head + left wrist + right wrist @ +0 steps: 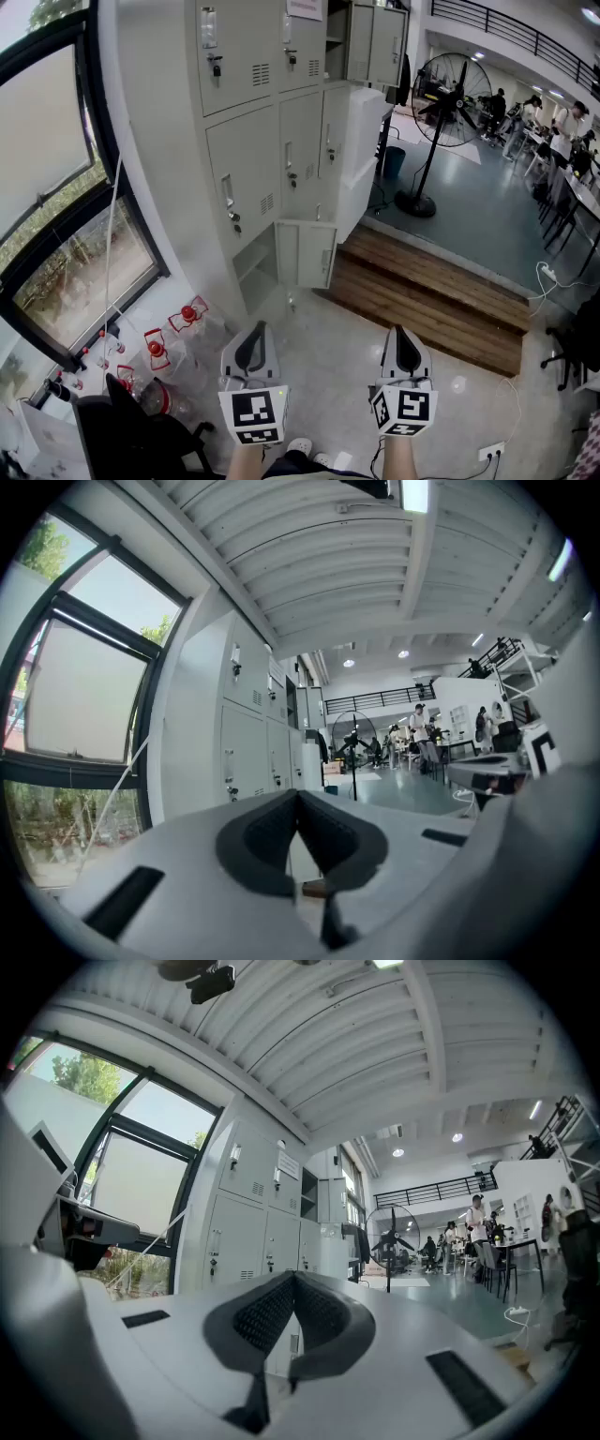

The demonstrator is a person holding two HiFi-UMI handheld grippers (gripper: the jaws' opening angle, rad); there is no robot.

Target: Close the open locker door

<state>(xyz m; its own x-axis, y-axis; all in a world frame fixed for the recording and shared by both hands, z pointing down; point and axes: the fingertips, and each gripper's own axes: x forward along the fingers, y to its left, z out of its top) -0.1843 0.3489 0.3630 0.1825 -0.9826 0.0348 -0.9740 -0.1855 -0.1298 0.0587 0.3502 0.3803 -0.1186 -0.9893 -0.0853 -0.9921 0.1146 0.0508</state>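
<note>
A bank of grey lockers (272,141) stands ahead against the wall. In the bottom row one door (316,255) hangs open beside a bare compartment (251,270). More doors stand open higher up at the right end (375,42). My left gripper (255,328) and right gripper (400,330) are held level side by side, well short of the lockers, over the pale floor. Both are shut with nothing between the jaws. In the left gripper view the tips (298,797) meet, with the lockers (248,752) beyond. The right gripper view shows its tips (293,1277) touching too.
A wooden step (422,291) runs along the right of the lockers. A tall standing fan (441,103) is behind it. Red-capped clear jugs (159,352) and a black chair (131,431) sit by the window (66,234) at left. People work at desks (562,131) far right.
</note>
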